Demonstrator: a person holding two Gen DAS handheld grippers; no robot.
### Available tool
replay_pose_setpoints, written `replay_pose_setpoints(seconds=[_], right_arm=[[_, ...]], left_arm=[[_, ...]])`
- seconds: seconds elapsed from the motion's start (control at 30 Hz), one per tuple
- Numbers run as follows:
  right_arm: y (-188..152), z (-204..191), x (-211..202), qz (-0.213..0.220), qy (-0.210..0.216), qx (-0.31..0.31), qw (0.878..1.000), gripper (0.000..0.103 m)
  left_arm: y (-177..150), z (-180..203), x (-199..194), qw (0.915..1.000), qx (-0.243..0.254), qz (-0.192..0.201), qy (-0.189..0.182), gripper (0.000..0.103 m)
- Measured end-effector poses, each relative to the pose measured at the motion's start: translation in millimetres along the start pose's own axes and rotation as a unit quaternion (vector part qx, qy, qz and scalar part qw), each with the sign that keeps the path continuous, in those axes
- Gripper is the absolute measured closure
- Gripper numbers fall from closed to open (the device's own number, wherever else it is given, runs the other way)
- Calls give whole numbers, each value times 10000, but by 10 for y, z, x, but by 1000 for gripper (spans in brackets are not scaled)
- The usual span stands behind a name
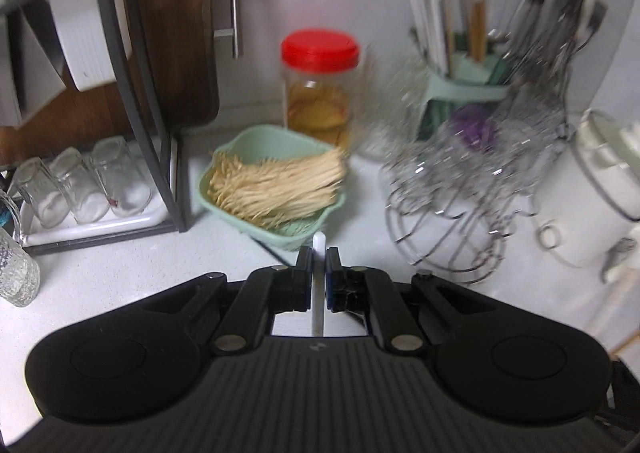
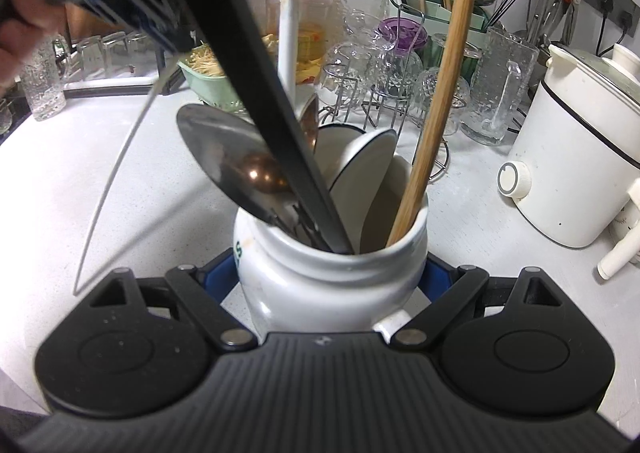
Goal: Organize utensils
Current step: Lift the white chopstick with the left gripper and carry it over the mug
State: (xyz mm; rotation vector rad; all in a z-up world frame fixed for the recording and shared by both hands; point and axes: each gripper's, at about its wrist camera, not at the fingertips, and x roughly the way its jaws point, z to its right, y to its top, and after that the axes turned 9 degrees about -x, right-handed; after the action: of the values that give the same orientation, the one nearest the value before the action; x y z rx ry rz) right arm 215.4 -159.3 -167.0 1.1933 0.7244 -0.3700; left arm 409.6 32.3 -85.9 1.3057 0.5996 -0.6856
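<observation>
Left gripper: your left gripper (image 1: pixel 319 253) is clamped on a thin white rod-like utensil (image 1: pixel 318 285), pinched between the two pads so it runs straight along the fingers. Held that way it stays in line with your wrist and will go wherever you aim.

Where that utensil is: lifted clear of the counter (image 1: pixel 120 273), in front of the green basket of toothpicks (image 1: pixel 276 185). What kind of utensil it is cannot be told from here.

Right gripper: your right gripper (image 2: pixel 332 273) has its blue pads (image 2: pixel 436 277) pressed on both sides of the white ceramic crock (image 2: pixel 320 285). That grip reads as bracing, so the crock does not tip or slide while tools are drawn out.

Crock contents: a steel ladle (image 2: pixel 224 161), a black-handled tool (image 2: pixel 280 125), a wooden handle (image 2: pixel 436 93), a white handle (image 2: pixel 289 13) and white ceramic spoons (image 2: pixel 360 173) lean crossed together, so pulling one could drag its neighbours.

Likely destination: the green cutlery caddy (image 1: pixel 464 85) by the wall already holds upright sticks and straws; I judge it suits a slim white piece.

Watch: the wire glass rack (image 1: pixel 460 205) stands between you and the caddy.
</observation>
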Motion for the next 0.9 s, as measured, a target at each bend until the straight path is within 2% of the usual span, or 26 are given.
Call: replay_pose_setpoints(seconds=[0.2,0.4,0.67,0.9], right_arm=[[-9,-1,-3,10,14,-27,10000,10],[-13,-7,-6,16,5,-3,10000,10],[-17,-6,-7,64,9,-25,10000,10],[-27,-9,-13,88,25,-36,10000,10]], left_arm=[[-97,100,-423,9988,-128,256,-395,96],[-202,269,-850,9957,-53,508,-769,96],[-313,441,-1236,9918,103,715,-1057,96],[-253,565,-1450,9882,182,872,-1242,96]])
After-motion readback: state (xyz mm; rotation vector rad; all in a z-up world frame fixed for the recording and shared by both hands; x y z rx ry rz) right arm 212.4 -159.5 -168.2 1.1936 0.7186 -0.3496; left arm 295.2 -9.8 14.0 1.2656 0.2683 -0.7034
